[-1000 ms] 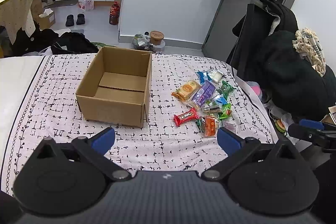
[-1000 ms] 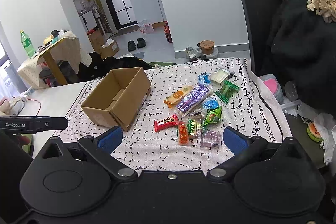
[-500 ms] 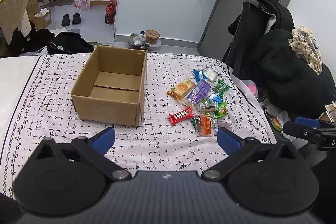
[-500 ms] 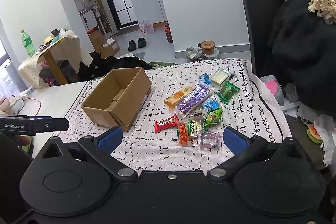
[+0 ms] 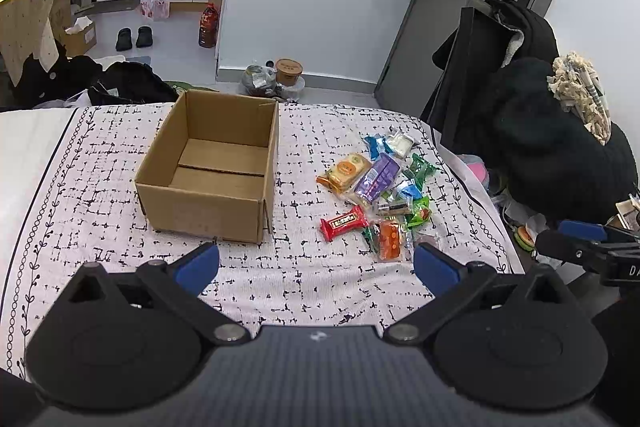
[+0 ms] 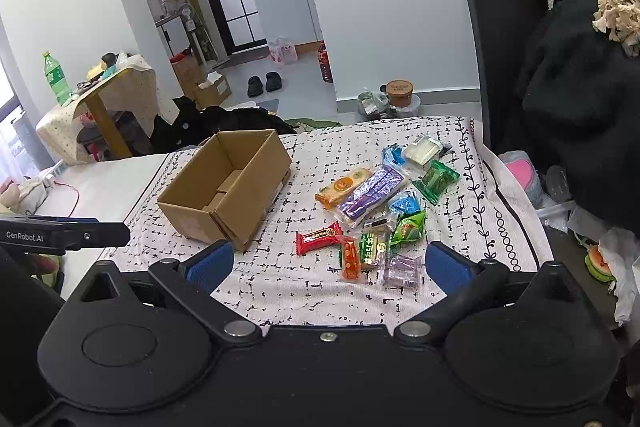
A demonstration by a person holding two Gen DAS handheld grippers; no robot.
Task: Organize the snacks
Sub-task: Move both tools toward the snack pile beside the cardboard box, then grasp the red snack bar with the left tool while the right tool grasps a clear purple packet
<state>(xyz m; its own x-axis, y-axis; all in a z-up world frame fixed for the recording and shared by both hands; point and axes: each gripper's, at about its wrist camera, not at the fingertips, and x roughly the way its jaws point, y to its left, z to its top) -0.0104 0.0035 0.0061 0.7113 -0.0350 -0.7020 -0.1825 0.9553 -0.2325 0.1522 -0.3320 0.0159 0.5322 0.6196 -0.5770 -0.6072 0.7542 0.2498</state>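
Nearest, both the left claw (image 5: 316, 263) and right claw (image 6: 326, 263) hover spread wide, holding nothing, above the patterned bed (image 5: 280, 279). Beyond them, a snack pile (image 5: 380, 187) lies just right of the open cardboard box (image 5: 212, 167), apart from it.

The box (image 5: 208, 175) stands open at the top with bare cloth (image 5: 296, 267) all around it. Right of the box, past a strip of bare cloth, the snacks (image 5: 380, 195) lie bunched and touching. Dark coats (image 5: 552, 147) crowd the edge beyond them.
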